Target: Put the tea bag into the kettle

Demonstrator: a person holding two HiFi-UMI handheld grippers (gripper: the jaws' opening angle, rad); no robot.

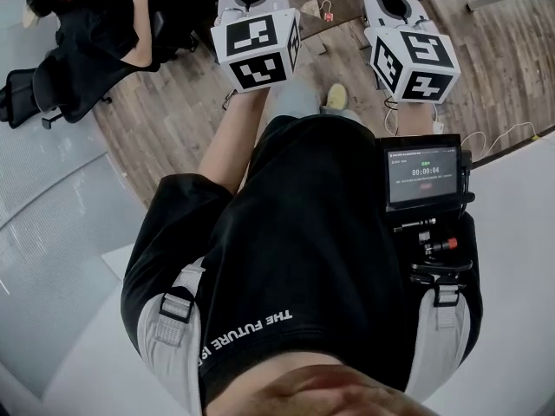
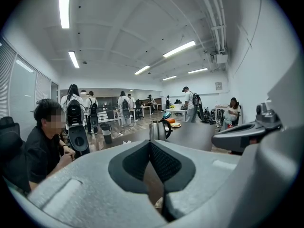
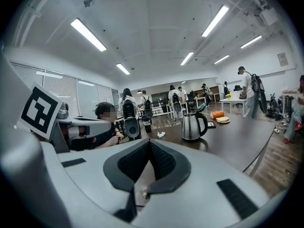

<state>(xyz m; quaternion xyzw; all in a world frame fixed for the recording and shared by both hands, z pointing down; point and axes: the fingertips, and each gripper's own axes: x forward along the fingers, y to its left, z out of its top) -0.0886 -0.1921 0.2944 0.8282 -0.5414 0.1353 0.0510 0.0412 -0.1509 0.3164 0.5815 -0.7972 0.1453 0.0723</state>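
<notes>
Kettle [image 3: 192, 126] on table [image 3: 237, 139] — tea bag [image 3: 161, 134] perhaps beside

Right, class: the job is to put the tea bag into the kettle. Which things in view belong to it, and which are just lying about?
Job: kettle; white scrap beside it on the table, perhaps the tea bag; left gripper and right gripper, both shut and empty.
Lying about: orange box; pale slab next to it.

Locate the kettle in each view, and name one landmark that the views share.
Head view: not in it.
Left gripper view: kettle at centre, just above the jaws, on the dark table.
Right gripper view: kettle right of centre, same table.
Shared landmark: seated person in black, at the left in every view.
</notes>
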